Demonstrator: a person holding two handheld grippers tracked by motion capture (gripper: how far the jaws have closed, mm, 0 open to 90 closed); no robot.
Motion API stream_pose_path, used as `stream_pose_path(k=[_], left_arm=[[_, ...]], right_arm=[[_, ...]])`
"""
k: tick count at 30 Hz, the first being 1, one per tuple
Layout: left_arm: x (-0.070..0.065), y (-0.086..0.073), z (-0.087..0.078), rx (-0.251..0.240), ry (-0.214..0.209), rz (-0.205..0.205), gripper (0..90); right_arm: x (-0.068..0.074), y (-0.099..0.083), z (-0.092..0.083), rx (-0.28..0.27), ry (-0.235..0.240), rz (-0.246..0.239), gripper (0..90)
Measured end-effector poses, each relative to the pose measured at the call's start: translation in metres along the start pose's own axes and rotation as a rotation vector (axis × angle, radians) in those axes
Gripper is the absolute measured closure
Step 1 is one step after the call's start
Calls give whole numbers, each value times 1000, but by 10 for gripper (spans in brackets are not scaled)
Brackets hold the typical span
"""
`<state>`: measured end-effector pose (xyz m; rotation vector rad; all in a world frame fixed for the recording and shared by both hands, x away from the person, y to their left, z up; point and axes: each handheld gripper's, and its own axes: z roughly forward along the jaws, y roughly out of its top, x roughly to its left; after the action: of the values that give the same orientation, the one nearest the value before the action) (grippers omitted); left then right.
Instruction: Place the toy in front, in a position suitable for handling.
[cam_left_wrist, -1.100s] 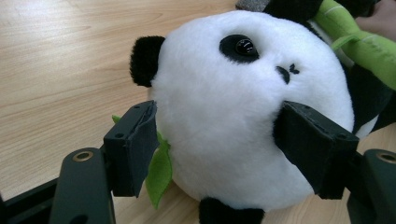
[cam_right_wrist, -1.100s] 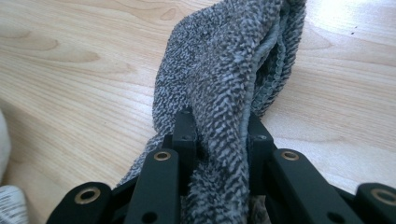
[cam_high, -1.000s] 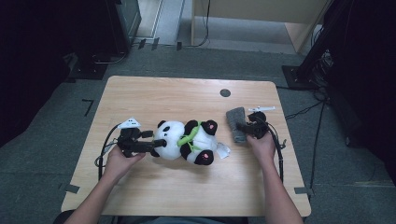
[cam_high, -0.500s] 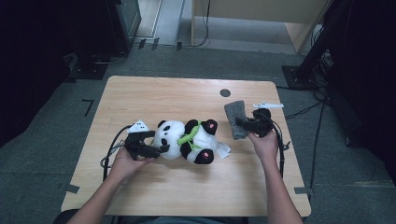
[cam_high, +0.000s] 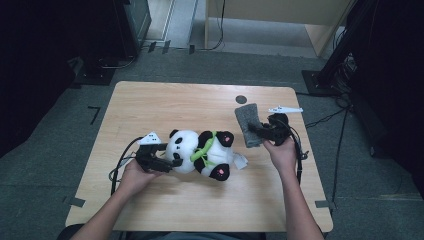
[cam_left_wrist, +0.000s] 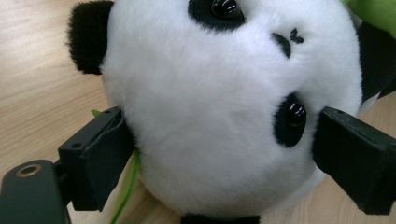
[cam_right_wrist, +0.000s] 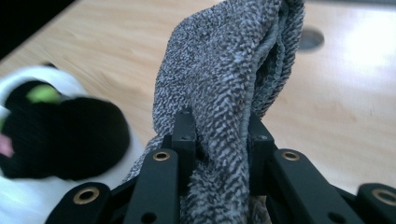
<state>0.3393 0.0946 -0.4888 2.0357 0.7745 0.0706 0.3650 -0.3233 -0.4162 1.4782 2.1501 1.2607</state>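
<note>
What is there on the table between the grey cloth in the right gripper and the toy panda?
Nothing visible. The right gripper holds the grey cloth up beside the toy panda's feet, with bare table between them. The left gripper sits at the panda's head, on the far side.

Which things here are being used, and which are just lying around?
In use: panda toy, its head between the open left gripper; grey cloth, pinched in the right gripper.
Lying about: round dark spot on the table.

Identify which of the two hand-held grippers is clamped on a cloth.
The right hand-held gripper: its jaws pinch the grey cloth. The left hand-held gripper stands open around the toy panda's head.
</note>
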Motion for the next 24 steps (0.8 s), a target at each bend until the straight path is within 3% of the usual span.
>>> stream_pose_path(k=[6, 10, 19, 24], left_arm=[[-6, 1, -3, -2, 33, 21, 202], [-8, 0, -4, -5, 46, 13, 231], [-9, 3, -4, 8, 52, 6, 239], [-9, 4, -4, 16, 57, 1, 241]], right_arm=[[34, 22, -13, -37, 40, -74, 727], [61, 34, -11, -33, 103, -102, 727], [118, 54, 29, 87, 211, -169, 727], [141, 62, 59, 159, 238, -196, 721]])
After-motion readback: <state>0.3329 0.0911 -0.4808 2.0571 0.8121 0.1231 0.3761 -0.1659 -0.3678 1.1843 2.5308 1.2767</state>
